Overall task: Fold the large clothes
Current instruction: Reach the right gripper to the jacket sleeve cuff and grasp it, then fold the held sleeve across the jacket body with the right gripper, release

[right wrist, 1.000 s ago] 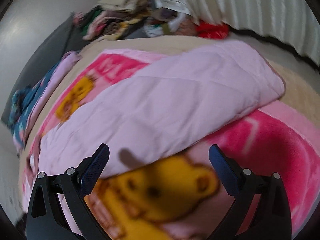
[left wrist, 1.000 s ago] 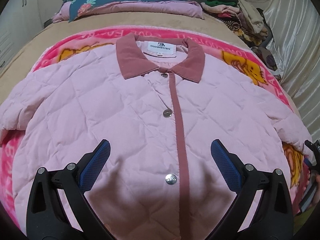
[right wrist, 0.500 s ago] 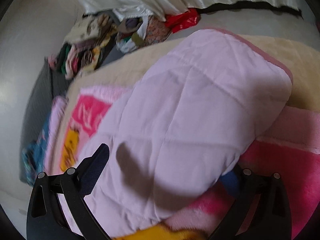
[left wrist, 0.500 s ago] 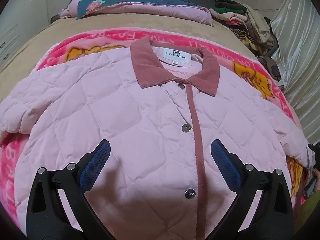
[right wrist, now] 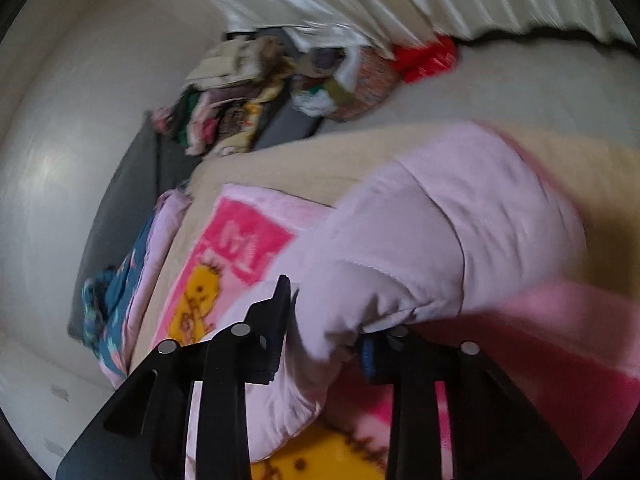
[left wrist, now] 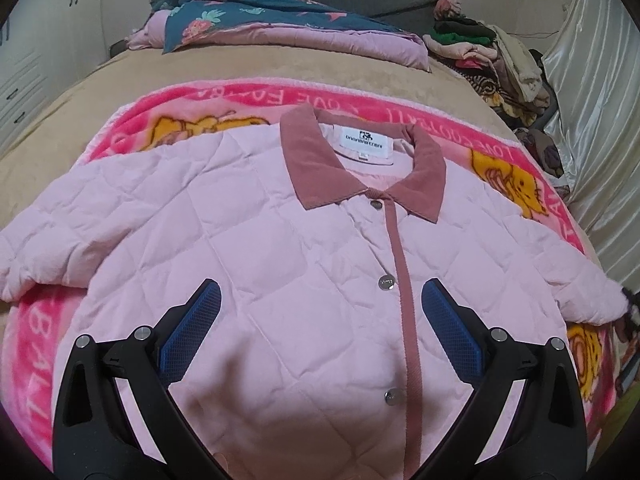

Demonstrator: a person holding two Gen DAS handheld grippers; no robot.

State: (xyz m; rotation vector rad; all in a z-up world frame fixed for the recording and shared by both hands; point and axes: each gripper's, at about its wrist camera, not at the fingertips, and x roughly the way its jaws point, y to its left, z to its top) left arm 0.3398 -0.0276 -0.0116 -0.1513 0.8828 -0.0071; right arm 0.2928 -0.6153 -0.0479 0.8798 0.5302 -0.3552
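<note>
A pink quilted jacket (left wrist: pixel 256 240) with a dusty-rose collar lies face up, buttoned, on a pink cartoon blanket (left wrist: pixel 200 104). My left gripper (left wrist: pixel 320 336) is open and empty, hovering over the jacket's lower front, its blue pads either side of the button placket. In the right wrist view my right gripper (right wrist: pixel 324 344) is shut on the jacket's right sleeve (right wrist: pixel 440 232), pinching the fabric near the cuff end. The right gripper's tip also shows at the sleeve end in the left wrist view (left wrist: pixel 630 312).
The blanket lies on a beige bed (left wrist: pixel 80 92). A folded floral quilt (left wrist: pixel 256 16) sits at the head. A pile of clothes (left wrist: pixel 492 52) lies at the back right, next to a pale curtain (left wrist: pixel 600 80). White cupboards stand at the left.
My right gripper moved onto the sleeve end and closed on it. My left gripper drifted left and back over the jacket front, staying open.
</note>
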